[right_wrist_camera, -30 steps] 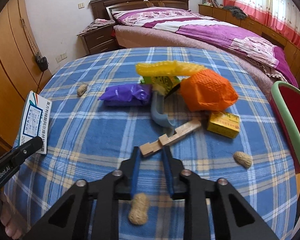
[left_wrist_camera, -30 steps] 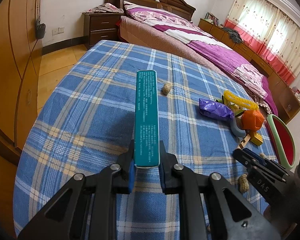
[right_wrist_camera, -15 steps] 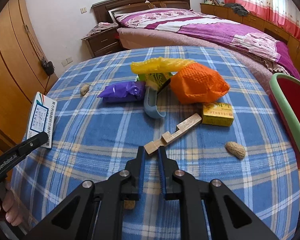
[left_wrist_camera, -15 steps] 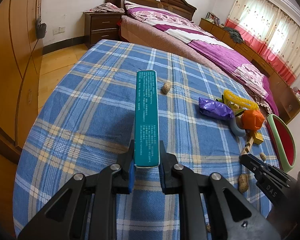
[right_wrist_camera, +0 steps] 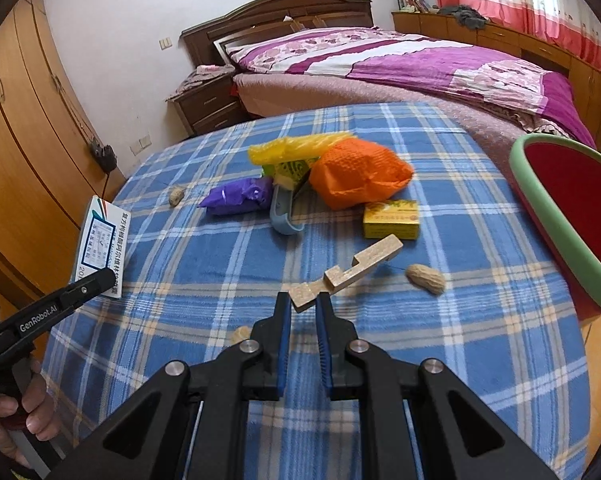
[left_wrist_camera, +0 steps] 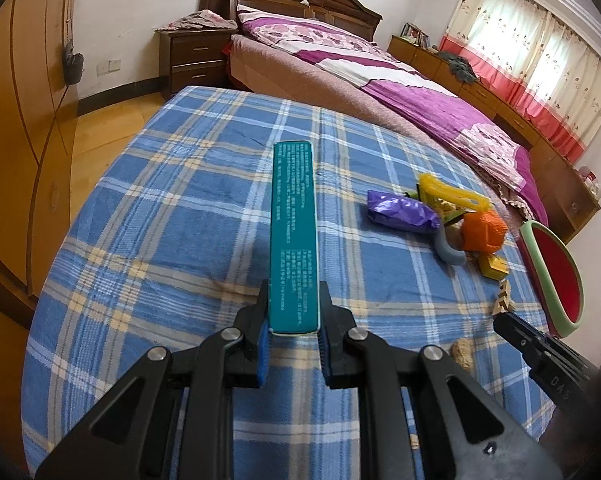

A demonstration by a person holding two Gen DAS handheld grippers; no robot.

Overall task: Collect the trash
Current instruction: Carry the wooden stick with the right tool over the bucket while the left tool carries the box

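Observation:
My left gripper (left_wrist_camera: 293, 312) is shut on a long teal carton (left_wrist_camera: 293, 232), held above the blue plaid tablecloth (left_wrist_camera: 180, 208); the right wrist view shows the carton's white printed face (right_wrist_camera: 100, 248). My right gripper (right_wrist_camera: 303, 304) is shut on the near end of a notched wooden piece (right_wrist_camera: 360, 268). Beyond it lie a yellow box (right_wrist_camera: 390, 220), an orange net wad (right_wrist_camera: 356, 176), a purple wrapper (right_wrist_camera: 236, 198), a yellow bag (right_wrist_camera: 296, 146) and a blue-grey curved piece (right_wrist_camera: 282, 216). Peanuts lie at right (right_wrist_camera: 425, 279), far left (right_wrist_camera: 176, 195) and beside the jaws (right_wrist_camera: 239, 334).
A red bin with a green rim (right_wrist_camera: 540, 208) stands off the table's right edge. A bed with a purple cover (right_wrist_camera: 420, 64) lies beyond the table, wooden wardrobes (right_wrist_camera: 16, 152) to the left. A hand (right_wrist_camera: 16, 416) holds the left gripper's handle.
My right gripper's jaws closed on the wooden piece's end and carried it a little to the right past the yellow box. The peanut under the jaws now shows to their left. The left gripper kept still.

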